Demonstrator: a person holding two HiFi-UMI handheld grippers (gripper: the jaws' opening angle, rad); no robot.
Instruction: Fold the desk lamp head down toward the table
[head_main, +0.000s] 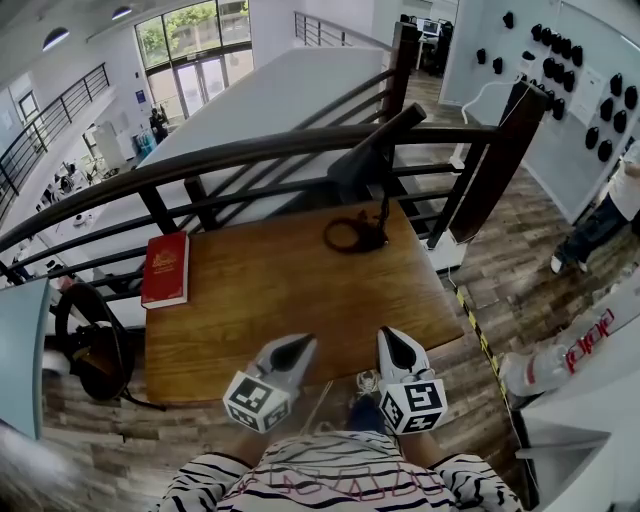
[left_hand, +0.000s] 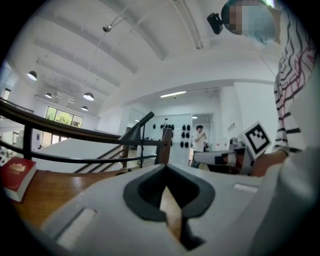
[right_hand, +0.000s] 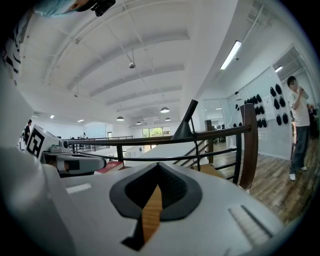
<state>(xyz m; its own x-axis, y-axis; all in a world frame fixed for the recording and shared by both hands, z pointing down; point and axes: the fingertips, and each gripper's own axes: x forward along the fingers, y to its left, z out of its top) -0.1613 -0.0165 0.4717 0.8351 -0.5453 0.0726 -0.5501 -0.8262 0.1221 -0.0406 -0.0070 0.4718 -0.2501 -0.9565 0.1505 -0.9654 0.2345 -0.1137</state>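
Note:
A black desk lamp (head_main: 372, 150) stands at the far edge of the wooden table (head_main: 300, 300), with its cone head raised and its round base (head_main: 350, 235) on the wood. Both grippers hover side by side over the near edge, well short of the lamp. My left gripper (head_main: 292, 351) is shut with nothing in it, and so is my right gripper (head_main: 396, 347). The left gripper view shows the lamp (left_hand: 139, 124) beyond the closed left gripper (left_hand: 167, 167). In the right gripper view the lamp head (right_hand: 186, 125) rises past the closed right gripper (right_hand: 159, 166).
A red book (head_main: 166, 268) lies at the table's left edge. A dark railing (head_main: 250, 155) runs behind the table, with a thick post (head_main: 497, 160) at the right. A black bag (head_main: 92, 348) sits on the floor at the left. A person (head_main: 605, 215) stands far right.

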